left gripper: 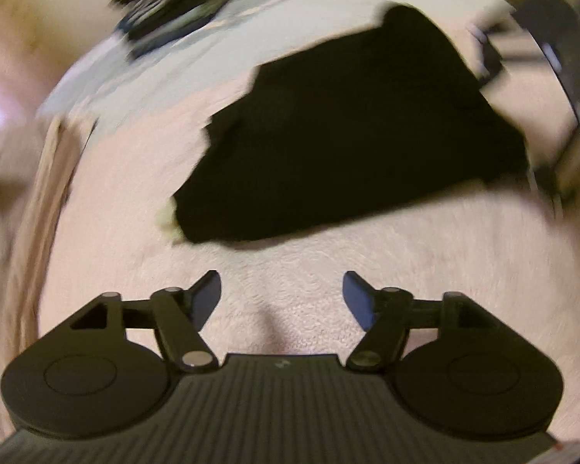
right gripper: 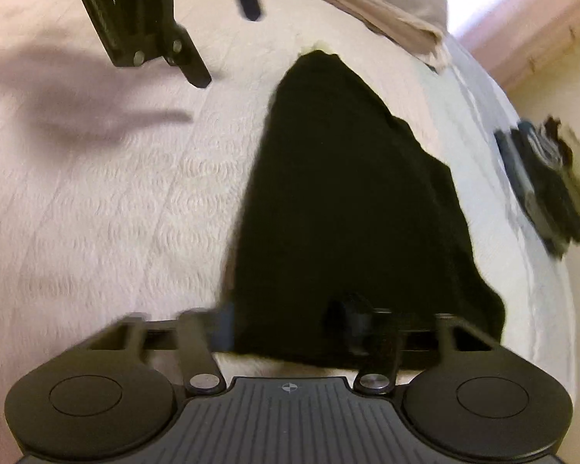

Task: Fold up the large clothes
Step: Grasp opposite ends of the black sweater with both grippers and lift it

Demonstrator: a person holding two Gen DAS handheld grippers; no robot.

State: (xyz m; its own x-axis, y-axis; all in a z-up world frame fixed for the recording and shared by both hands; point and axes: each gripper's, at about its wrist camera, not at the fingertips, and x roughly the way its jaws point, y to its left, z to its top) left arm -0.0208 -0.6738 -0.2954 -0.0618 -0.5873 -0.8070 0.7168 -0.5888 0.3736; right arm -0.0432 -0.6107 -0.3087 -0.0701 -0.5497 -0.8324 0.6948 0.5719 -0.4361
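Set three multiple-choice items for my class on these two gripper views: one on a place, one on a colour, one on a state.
1. Where does the garment lie?
A. In a basket
B. On the pale bedspread
C. On a wooden chair

2. What colour is the garment?
A. Red
B. Yellow
C. Black

3. How does the left gripper stand?
A. Open, with nothing between its fingers
B. Shut on the garment
C. Shut on a pillow

Answers:
1. B, since pale quilted fabric surrounds the garment in both views.
2. C, since it shows as a solid black shape against the light cloth.
3. A, since its fingers stand well apart over bare bedspread, short of the garment's near edge.
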